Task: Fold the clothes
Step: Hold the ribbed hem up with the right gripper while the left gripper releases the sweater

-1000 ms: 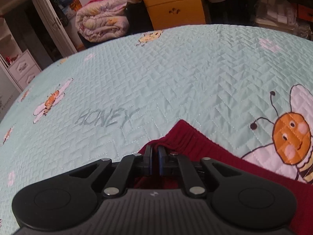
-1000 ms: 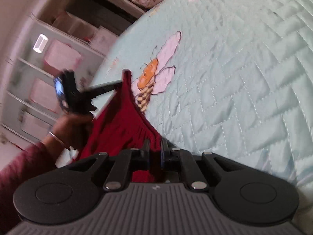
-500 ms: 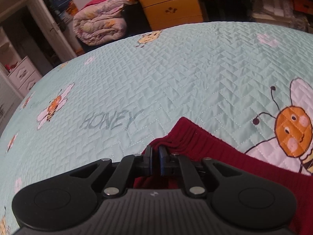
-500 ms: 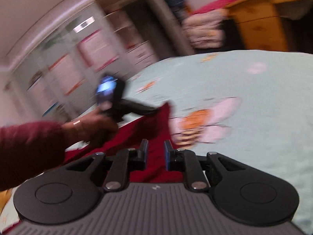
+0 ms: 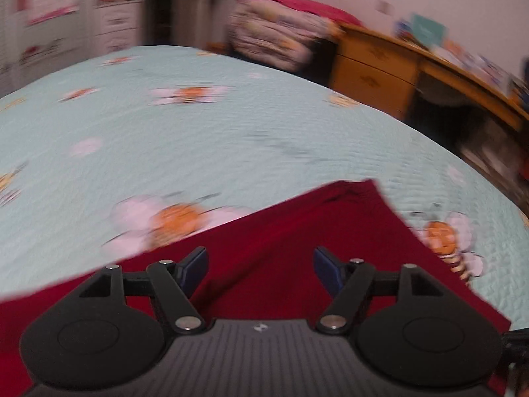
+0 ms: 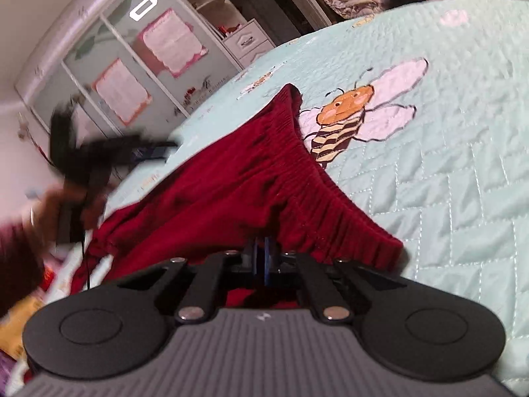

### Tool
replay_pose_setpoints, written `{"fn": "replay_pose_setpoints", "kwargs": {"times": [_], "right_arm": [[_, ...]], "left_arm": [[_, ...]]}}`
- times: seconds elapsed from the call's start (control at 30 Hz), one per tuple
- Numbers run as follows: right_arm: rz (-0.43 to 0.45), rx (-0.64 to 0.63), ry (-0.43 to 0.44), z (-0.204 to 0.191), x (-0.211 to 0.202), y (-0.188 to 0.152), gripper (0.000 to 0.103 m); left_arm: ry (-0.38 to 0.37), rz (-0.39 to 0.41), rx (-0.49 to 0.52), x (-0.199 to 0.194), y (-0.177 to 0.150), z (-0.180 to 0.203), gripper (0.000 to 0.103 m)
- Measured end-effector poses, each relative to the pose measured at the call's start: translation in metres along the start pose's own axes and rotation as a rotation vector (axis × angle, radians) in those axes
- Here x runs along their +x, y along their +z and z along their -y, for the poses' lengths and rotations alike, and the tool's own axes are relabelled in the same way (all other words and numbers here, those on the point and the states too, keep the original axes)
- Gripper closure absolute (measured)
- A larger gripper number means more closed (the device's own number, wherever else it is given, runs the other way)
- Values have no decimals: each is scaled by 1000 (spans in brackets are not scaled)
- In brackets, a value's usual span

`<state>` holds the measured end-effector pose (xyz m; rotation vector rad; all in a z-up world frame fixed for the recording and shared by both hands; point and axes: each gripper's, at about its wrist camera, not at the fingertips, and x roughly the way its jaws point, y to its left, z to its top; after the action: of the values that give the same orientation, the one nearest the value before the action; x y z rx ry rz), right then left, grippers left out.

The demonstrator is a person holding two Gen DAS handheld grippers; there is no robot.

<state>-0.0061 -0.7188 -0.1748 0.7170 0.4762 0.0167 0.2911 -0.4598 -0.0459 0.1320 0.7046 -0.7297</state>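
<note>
Bee-print quilt (image 6: 463,172), with your left grip just let go of the red garment.

Your right gripper (image 6: 259,254) pinches the red garment (image 6: 231,192) at its gathered waistband, at 6 o'clock. Your left gripper (image 5: 261,264), clamped on the cloth half a second ago, now gapes wide and empty above it. So that fold looks laid; farther off, at 9 o'clock, it blurs away.

Left gripper (image 5: 261,269): black linkage arms, silver pivot screws, dark blue finger pads (image 5: 195,264), two round black discs, grey ribbed body with small white logo. Right gripper (image 6: 260,258): same build. Person's left hand (image 6: 71,210): thin bracelet at wrist, dark red sleeve (image 6: 16,258), thin black cable hanging below.
</note>
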Motion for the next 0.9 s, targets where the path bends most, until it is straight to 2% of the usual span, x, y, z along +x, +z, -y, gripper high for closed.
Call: {"fn": "replay_pose_setpoints", "kwargs": {"times": [0.3, 0.37, 0.43, 0.47, 0.53, 0.57, 0.6, 0.63, 0.67, 0.8, 0.83, 0.9], "right_arm": [[12, 31, 20, 2, 2, -1, 103], [12, 34, 21, 2, 2, -2, 103], [13, 35, 23, 3, 2, -2, 103], [13, 38, 25, 3, 2, -2, 103], [14, 42, 29, 4, 3, -2, 103], [13, 45, 31, 5, 3, -2, 103], [12, 48, 34, 5, 3, -2, 103], [12, 54, 39, 6, 3, -1, 103], [12, 60, 45, 7, 3, -1, 103], [11, 67, 52, 8, 3, -1, 103], [11, 67, 52, 8, 3, -1, 103], [11, 66, 51, 8, 3, -1, 103]], "left_arm": [[-3, 30, -209, -25, -13, -59, 35], [-4, 36, -255, -31, -16, -72, 44], [-6, 43, -301, -36, -18, -85, 70], [-6, 46, -324, -39, -20, -92, 74], [-8, 52, -370, -44, -22, -104, 75], [37, 43, -304, -41, -22, -104, 72], [88, 32, -225, -38, -21, -102, 64], [139, 21, -147, -34, -20, -100, 49], [190, 10, -69, -31, -20, -99, 43], [389, -34, 247, -17, -16, -92, 37], [438, -45, 326, -13, -16, -90, 32], [378, -90, 316, -9, -15, -102, 29]]}}
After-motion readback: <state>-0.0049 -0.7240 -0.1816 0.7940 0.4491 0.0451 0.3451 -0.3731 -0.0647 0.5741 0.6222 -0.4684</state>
